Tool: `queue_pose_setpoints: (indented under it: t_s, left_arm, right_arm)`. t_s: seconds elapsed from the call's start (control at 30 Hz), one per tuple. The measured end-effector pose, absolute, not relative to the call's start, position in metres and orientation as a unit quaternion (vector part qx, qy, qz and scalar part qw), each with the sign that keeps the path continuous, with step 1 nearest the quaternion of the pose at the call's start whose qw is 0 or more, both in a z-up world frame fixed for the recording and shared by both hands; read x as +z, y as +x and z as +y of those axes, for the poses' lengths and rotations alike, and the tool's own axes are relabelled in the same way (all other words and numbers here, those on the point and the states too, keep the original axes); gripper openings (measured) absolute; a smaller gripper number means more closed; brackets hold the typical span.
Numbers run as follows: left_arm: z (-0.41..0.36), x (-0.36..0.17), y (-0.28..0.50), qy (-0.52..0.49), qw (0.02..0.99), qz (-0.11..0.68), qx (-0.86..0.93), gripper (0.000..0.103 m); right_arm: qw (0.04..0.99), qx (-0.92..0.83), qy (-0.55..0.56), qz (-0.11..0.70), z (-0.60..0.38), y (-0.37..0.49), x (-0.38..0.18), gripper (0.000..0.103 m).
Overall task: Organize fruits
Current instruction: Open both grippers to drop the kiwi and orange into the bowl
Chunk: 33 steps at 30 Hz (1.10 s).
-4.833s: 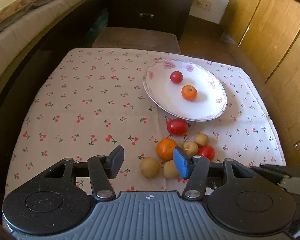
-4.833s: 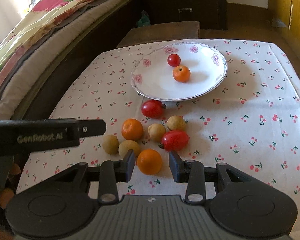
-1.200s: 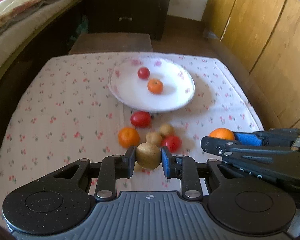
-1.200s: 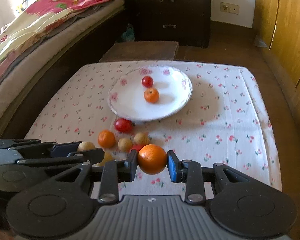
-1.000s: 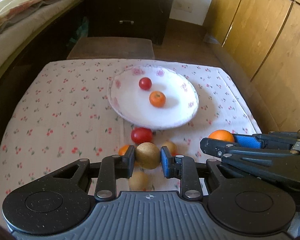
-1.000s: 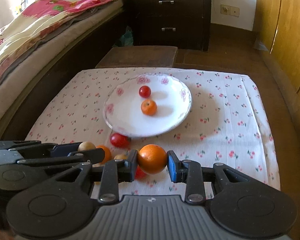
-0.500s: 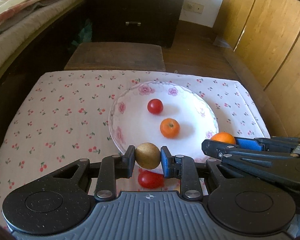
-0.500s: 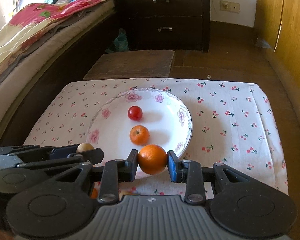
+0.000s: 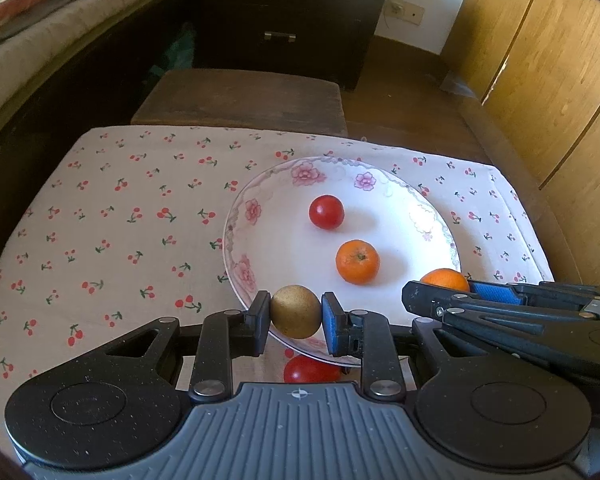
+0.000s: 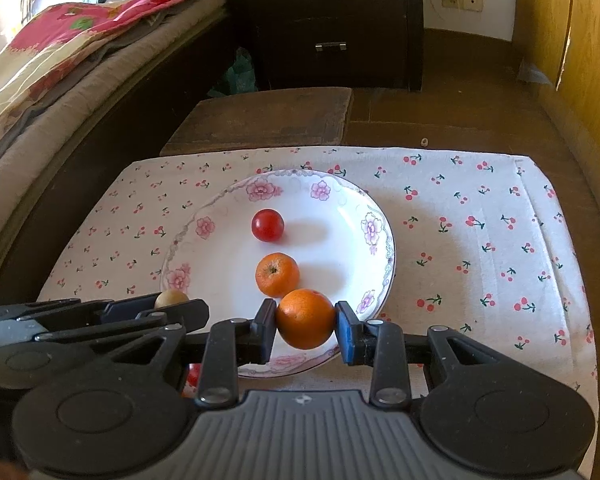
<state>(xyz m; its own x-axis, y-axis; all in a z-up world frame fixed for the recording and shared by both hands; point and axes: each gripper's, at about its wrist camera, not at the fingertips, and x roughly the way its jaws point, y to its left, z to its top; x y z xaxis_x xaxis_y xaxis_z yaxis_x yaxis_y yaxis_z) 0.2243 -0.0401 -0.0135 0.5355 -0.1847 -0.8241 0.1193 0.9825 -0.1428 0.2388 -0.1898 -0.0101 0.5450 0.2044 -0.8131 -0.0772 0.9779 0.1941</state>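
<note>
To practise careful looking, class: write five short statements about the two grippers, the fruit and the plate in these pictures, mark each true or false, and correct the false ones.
1. The left gripper is shut on a brown fruit. True.
2. The right gripper is open and holds nothing. False: it is shut on an orange.
3. The plate already holds a red tomato and a small orange. True.
4. The plate stands on bare wood. False: it stands on a cherry-print cloth.
5. Another red tomato lies on the cloth near the plate's near rim. True.
</note>
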Motion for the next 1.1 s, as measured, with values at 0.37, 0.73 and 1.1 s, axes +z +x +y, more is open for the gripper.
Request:
queue_pose_setpoints:
  t_s: [0.37,0.73,1.1]
  left_arm:
    - [-0.04,-0.014,0.224,-0.038,0.875,0.475,-0.084,0.035]
    - [-0.039,-0.011,0.224,-0.042,0.877,0.471,-0.081,0.039]
    - [-0.034,0.0,0.214,-0.055,0.881,0.462,-0.087,0.044]
  right_arm:
    - [0.878,0.078,0.07,0.467,-0.19,0.241,-0.012,0.034]
    - [0.881,0.073,0.074,0.462,-0.192,0.24,-0.009,0.034]
    - [0.887,0.067,0.079,0.45,-0.191,0.228,0.004,0.034]
